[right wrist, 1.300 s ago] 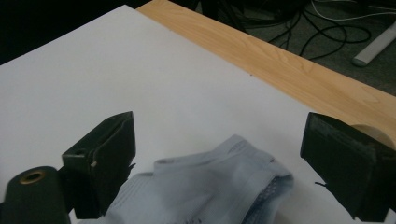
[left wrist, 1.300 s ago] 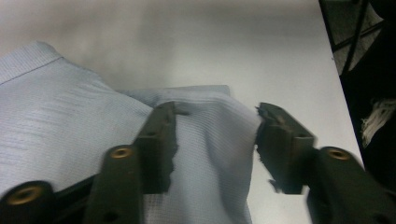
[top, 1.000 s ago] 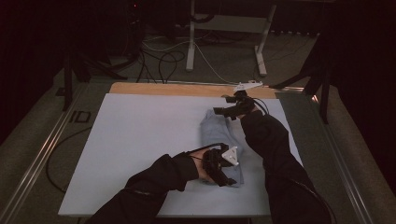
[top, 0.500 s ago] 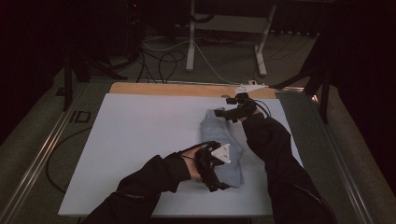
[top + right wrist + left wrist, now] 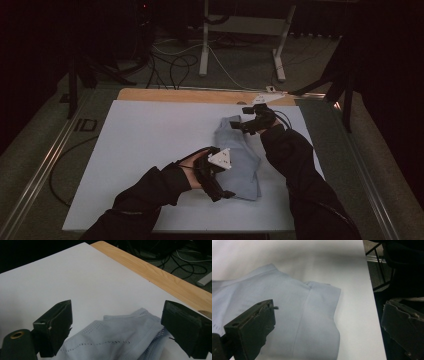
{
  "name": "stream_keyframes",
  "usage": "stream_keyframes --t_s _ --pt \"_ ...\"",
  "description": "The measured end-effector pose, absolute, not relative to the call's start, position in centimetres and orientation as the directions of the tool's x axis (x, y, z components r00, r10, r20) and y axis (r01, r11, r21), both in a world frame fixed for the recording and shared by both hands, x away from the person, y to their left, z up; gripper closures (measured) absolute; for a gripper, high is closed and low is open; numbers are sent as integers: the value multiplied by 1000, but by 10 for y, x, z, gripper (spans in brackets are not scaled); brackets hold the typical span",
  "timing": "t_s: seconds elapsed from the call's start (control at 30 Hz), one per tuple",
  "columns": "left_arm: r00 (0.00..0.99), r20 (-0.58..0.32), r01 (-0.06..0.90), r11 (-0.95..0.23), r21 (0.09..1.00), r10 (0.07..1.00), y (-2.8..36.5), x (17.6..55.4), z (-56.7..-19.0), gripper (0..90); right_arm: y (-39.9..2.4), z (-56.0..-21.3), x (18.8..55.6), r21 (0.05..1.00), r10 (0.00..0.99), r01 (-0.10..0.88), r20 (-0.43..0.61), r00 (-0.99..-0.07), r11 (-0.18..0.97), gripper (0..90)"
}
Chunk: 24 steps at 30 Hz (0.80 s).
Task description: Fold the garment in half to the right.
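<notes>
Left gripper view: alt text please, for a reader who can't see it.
A folded light-blue garment lies on a white table. The left gripper hangs over it with its two black jaws wide apart, having just opened, gripping nothing.

In the high view the person's left hand and the left gripper [image 5: 216, 172] cover the near left part of the pale blue garment [image 5: 239, 157], so the cloth under them cannot be made out. The right sleeve [image 5: 300, 175] hides part of its right edge. Both forearms run off the bottom edge. In the left gripper view the garment [image 5: 294, 315] is cut off at the left and bottom edges. In the right gripper view the garment [image 5: 117, 342] leaves the bottom edge, and the stitching on it is too fine to read
</notes>
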<state>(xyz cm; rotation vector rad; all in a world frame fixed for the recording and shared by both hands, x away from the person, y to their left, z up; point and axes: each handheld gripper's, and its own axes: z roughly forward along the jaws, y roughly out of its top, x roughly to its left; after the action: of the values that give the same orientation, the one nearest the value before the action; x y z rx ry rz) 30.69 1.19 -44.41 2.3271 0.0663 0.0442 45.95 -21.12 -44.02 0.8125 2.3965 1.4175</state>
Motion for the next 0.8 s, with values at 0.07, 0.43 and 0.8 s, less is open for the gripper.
stream_keyframes --t_s 0.07,0.43,0.8 --pt "998 19 31 -687 726 65 16 307 -443 5 -212 -440 458 863 572 332 62 -818 381 105" --pt "995 5 69 -690 720 104 63 297 -452 5 -216 -448 448 869 587 311 29 -809 385 105" --pt "986 -20 130 -677 725 168 106 287 -469 5 -224 -452 442 878 612 337 65 -788 340 99"
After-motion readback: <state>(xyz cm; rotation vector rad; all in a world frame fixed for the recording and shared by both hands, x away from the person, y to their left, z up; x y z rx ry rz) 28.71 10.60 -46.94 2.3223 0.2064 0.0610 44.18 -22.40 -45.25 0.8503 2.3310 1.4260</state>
